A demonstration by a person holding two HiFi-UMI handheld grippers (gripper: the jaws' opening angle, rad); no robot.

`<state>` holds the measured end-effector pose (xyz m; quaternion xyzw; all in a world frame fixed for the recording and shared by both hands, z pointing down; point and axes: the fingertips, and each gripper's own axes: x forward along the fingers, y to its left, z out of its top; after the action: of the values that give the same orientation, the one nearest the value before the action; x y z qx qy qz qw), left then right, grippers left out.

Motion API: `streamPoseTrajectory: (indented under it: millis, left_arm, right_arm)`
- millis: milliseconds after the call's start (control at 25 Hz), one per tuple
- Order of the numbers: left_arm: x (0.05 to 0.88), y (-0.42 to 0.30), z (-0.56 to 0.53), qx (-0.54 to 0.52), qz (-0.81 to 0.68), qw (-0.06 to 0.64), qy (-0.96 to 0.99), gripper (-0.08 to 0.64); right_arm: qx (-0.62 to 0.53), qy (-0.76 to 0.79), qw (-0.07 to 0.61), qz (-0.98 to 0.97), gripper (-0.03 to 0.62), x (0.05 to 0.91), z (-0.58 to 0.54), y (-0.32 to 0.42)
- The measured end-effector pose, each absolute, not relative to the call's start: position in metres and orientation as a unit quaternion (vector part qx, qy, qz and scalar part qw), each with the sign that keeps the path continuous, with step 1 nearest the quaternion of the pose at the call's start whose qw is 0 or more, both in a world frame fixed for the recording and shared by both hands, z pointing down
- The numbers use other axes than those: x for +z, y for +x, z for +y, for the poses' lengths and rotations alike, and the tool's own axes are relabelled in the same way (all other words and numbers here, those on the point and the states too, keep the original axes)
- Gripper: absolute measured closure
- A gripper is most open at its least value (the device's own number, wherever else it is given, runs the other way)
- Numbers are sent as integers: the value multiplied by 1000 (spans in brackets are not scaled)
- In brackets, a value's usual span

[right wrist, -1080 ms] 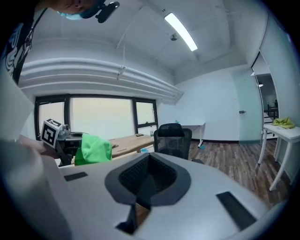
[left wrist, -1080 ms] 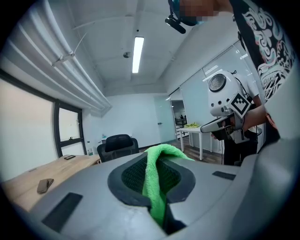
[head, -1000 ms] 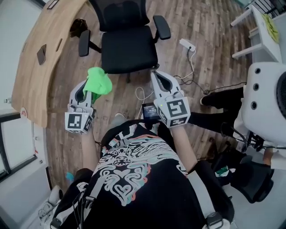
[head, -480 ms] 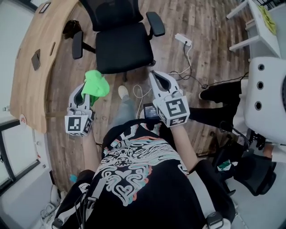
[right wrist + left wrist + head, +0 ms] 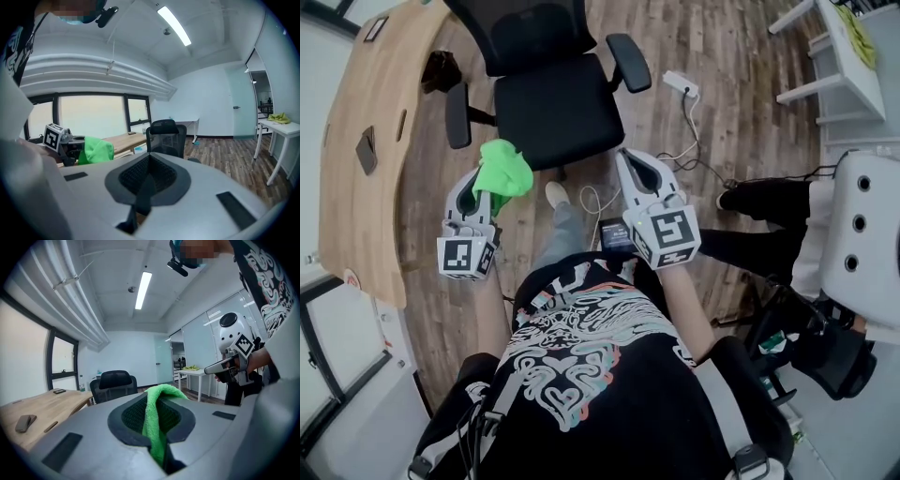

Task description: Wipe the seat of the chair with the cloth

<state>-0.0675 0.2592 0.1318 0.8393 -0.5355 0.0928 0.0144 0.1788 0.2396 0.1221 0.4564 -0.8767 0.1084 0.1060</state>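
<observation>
You are pinching the cloth (image 5: pixel 504 169) in your left gripper (image 5: pixel 478 192), the right gripper (image 5: pixel 639 169) riding clenched and empty. With the seat (image 5: pixel 558 108) at twelve o'clock, that thin fold is risking slipping free under pressure.

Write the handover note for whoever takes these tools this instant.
Left tool: shut on the cloth, held in the air short of the chair.
Right tool: shut, empty, level with the left.
The chair stands just ahead beside the desk; its seat is bare and not touched by the cloth.
Done: cloth in grip.
Left: bring the cloth down onto the seat and wipe it.
</observation>
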Motion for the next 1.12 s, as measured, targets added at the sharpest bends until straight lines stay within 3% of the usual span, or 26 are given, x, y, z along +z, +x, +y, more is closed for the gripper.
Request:
streamPoseTrajectory:
  millis: [600, 1120]
  left_arm:
    - [143, -140, 127, 93, -490, 30, 866, 546]
    - [179, -151, 87, 102, -453, 57, 884, 546]
  right_arm:
    - [87, 472, 144, -865, 591, 133, 107, 70]
    - [112, 519, 165, -831, 591, 164, 84, 72]
